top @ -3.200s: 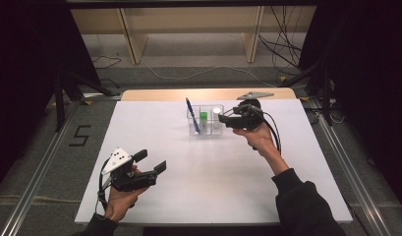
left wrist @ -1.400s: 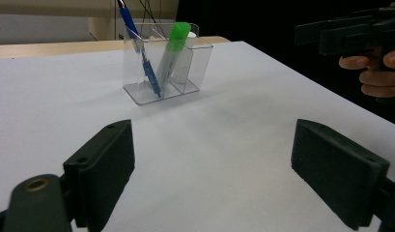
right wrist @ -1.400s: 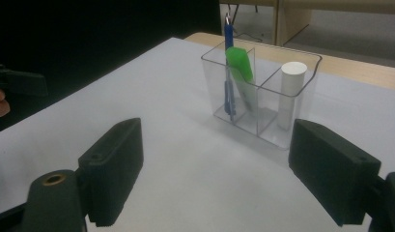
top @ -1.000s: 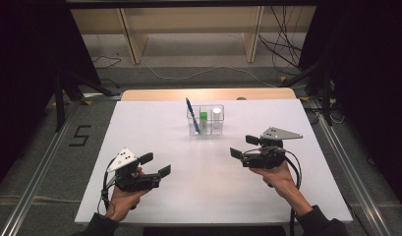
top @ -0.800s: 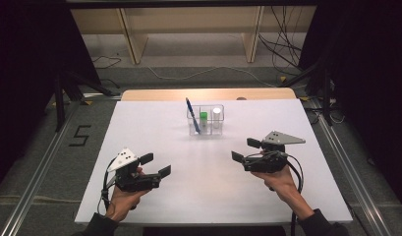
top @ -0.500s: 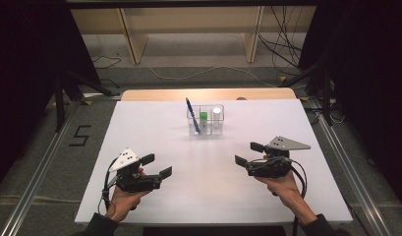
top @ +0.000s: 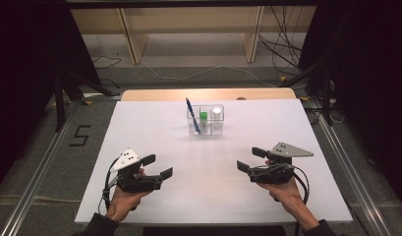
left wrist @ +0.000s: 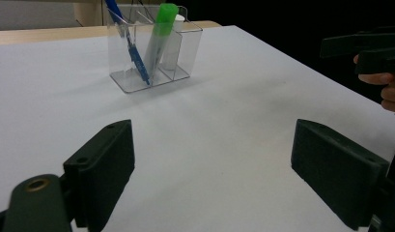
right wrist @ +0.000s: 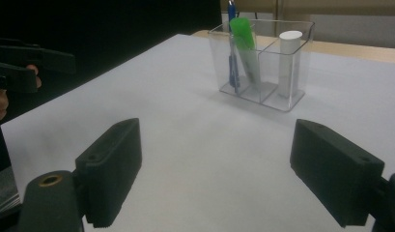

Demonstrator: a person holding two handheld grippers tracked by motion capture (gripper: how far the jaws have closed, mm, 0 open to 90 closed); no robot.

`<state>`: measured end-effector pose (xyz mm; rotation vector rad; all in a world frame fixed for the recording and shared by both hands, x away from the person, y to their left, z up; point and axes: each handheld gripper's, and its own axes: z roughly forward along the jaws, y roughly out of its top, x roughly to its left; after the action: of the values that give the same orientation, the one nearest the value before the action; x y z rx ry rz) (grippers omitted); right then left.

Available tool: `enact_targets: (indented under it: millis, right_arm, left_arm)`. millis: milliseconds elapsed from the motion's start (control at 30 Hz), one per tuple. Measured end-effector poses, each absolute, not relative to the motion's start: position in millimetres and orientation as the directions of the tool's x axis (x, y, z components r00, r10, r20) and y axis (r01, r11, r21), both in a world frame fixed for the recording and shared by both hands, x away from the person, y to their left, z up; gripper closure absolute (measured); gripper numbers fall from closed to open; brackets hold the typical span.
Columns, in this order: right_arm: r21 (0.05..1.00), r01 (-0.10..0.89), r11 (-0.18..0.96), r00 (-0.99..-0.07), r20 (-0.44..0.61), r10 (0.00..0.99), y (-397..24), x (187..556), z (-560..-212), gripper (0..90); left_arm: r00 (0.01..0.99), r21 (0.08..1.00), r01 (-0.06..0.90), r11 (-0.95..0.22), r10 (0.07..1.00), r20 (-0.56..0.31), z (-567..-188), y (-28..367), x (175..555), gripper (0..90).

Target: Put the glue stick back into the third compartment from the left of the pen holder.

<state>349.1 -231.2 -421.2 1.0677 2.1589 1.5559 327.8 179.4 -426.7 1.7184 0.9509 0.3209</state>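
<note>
White tabletop is carrying the clear organizer (top: 205,120) near its far edge, straight ahead of both your empty, spread-jawed grippers, and your right gripper (top: 252,160) is sitting slightly nearer it than your left gripper (top: 158,166).

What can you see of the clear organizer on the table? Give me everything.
The clear plastic organizer is a small, open-topped rectangular box split into three compartments. It stands upright on the white table, toward its far middle, well away from both grippers. One end compartment holds a blue pen leaning out over the rim, the middle one a green-capped marker, tilted, and the other end a white cylinder standing upright. Its walls look thin, glossy and see-through.
</note>
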Motion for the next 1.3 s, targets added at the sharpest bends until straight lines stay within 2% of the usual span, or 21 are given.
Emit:
enact_targets:
  millis: [1300]
  right_arm:
    - [0.908,0.399,0.127,-0.657,0.186,0.730,-253,321,-438,19.3]
  left_arm:
    - [0.659,0.897,0.426,-0.118,0.720,-0.218,-428,177,327,15.1]
